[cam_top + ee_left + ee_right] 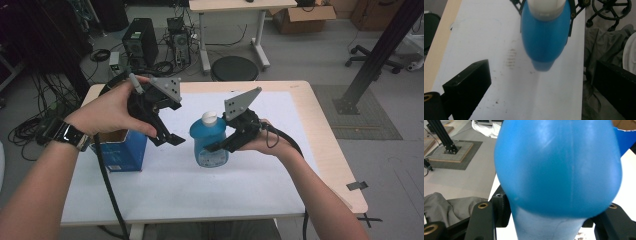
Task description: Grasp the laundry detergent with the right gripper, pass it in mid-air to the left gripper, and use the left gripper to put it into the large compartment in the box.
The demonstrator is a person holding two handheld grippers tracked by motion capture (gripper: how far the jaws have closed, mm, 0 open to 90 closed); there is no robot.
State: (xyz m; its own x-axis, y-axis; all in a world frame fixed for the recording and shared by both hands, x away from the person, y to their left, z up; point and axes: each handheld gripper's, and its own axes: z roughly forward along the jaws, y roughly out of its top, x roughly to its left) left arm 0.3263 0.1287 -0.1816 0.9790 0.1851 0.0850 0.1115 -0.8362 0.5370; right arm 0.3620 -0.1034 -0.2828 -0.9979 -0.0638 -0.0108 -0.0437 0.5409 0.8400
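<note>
a blue plastic bottle (210,141) with a white cap sits in my right tongs (218,145), held above the middle of the white-topped table (260,180). its body is rounded and smooth, a deeper blue across the wide belly and paler, almost see-through, toward the narrow lower end, with a faint seam running down one side. in the high view a pale label shows on its lower part. my right jaws are clamped on the bottle's sides, one black jaw on each flank. my left tongs (167,138) hover just beside the bottle, to its left, with the jaws standing wide apart and nothing between them. behind my left hand (107,110), near the table's left edge, stands a blue cardboard box (121,150) with its top open; i cannot tell what is inside it.
</note>
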